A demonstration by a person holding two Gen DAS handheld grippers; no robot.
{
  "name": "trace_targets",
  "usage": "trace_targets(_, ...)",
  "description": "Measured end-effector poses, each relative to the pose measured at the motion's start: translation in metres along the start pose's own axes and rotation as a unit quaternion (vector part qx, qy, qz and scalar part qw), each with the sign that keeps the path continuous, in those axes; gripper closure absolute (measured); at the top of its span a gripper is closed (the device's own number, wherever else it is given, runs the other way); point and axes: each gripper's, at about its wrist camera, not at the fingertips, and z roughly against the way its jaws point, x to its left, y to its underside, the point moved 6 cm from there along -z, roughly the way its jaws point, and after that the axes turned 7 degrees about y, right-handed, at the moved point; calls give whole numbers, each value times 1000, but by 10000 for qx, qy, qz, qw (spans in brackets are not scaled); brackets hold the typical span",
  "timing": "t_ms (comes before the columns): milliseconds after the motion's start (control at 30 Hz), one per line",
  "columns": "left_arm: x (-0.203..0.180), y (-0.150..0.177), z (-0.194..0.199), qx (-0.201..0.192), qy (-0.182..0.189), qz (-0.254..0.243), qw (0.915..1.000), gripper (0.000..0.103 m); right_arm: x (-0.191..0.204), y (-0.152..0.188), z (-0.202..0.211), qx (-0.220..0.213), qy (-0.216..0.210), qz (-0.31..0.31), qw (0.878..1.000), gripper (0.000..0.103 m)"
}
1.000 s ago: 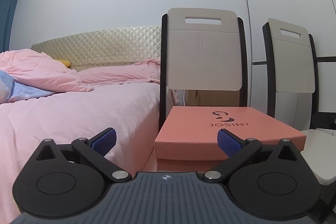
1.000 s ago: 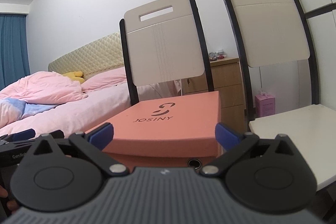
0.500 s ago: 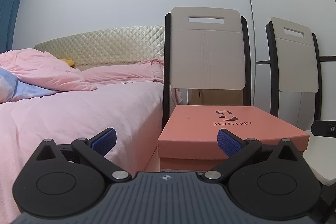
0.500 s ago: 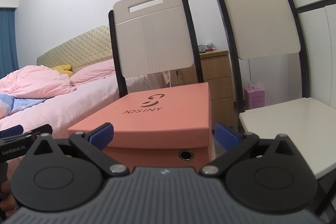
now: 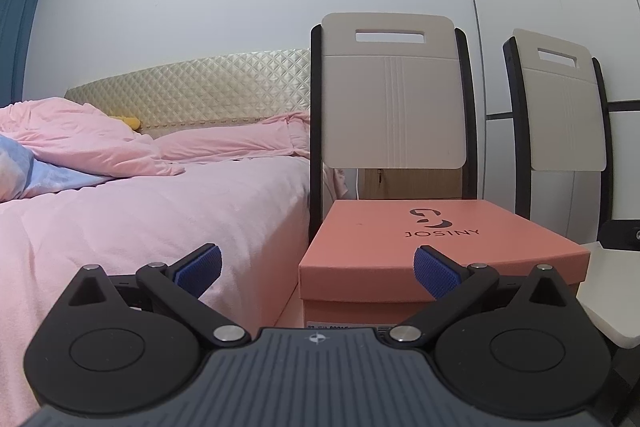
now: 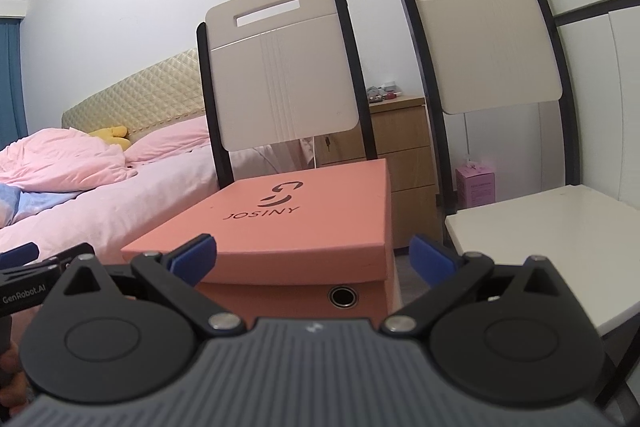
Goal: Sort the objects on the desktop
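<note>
One salmon shoebox (image 5: 432,247) printed JOSINY, lid on, filling the left chair (image 6: 280,67) seat, two chairs beside one pink bed (image 5: 140,219), left tool (image 5: 318,269) and right tool (image 6: 314,257) both released, holding nothing

Box (image 5: 436,247) on seat of left chair (image 5: 394,99). Bed (image 5: 140,219) just left of that chair. Second chair (image 6: 488,39) right of first. Dresser (image 6: 404,155) behind, between chairs. Small carton (image 6: 476,185) on floor right of dresser.
</note>
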Motion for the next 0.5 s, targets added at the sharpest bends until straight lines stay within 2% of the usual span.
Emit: trace_targets(500, -2, 1, -3, 18, 14, -40, 10000, 0, -1, 0, -1, 13, 30, 8, 10000, 0)
